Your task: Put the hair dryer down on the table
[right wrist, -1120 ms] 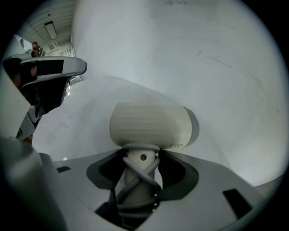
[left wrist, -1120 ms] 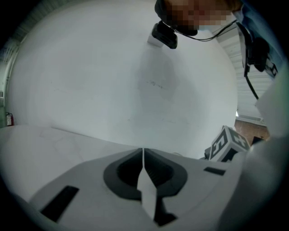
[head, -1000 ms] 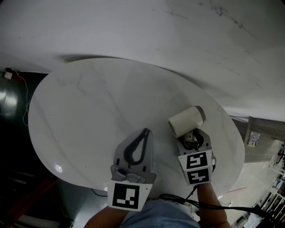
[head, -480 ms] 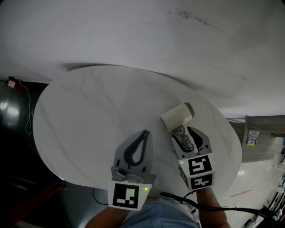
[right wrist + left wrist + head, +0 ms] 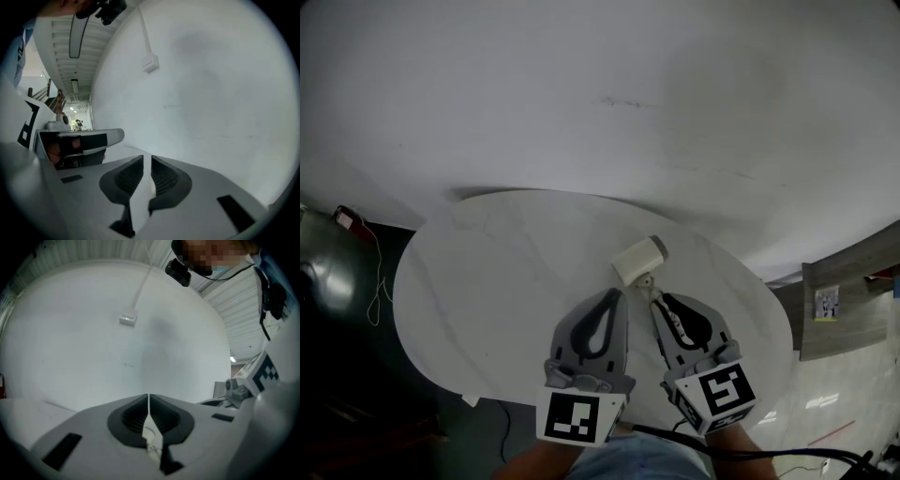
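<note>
The cream hair dryer [image 5: 638, 260] lies on the round white marble table [image 5: 497, 281], its handle pointing back toward me. My right gripper [image 5: 656, 301] sits just behind the handle end. Its jaws are closing to a narrow gap, and the right gripper view [image 5: 147, 157] shows nothing between them. My left gripper [image 5: 613, 294] hovers beside it on the left, jaws shut together and empty [image 5: 148, 397]. Both gripper views look up at a white wall, so neither shows the dryer.
A dark object with a thin cable [image 5: 358, 234] stands off the table's left edge. A black cord [image 5: 741, 452] trails under my right gripper. A small white box on a cable duct [image 5: 127, 319] is fixed to the wall ahead. The table edge runs close below the grippers.
The right gripper's jaws stood wide around the dryer's handle; they have since narrowed and pulled back a little. The dryer stays on the table. The head view has tilted up toward the wall.
</note>
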`<state>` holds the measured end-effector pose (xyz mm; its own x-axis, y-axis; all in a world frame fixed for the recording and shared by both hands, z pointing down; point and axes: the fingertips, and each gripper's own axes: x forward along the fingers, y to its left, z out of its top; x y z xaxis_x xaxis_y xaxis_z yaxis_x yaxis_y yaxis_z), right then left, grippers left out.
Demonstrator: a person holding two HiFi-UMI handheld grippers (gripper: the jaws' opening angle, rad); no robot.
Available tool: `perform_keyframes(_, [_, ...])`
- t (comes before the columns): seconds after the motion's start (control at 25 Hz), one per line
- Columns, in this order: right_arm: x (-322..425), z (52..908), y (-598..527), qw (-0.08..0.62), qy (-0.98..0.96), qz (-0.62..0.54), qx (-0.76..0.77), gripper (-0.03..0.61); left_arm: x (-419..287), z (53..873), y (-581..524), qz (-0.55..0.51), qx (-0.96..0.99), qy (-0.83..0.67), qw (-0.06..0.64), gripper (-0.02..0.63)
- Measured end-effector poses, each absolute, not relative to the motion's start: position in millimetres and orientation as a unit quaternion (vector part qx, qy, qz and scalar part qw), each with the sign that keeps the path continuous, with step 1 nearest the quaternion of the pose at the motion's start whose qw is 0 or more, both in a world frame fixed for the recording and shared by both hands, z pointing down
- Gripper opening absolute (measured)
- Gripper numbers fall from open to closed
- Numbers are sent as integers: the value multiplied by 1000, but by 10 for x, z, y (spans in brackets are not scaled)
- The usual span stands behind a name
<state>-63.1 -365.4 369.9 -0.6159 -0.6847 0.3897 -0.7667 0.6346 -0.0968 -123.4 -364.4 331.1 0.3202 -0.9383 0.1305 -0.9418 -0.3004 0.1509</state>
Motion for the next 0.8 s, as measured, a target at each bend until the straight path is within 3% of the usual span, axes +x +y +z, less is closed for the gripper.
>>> perform_keyframes(0.08, [-548,3454,-3538,132,-891,113,419,32,-1137,3101,-3527,3,807,-585,78,17])
perform_keyframes(0.28, [-426,2981,-3294,56,-900,61,427,12,-936,2732,-3252,-2,811,-584,31,17])
perform_keyframes(0.8, [-249,2535,-2937,24,-899,0,437,11,-694,2418,-2850,-12,814,-580,-6,17])
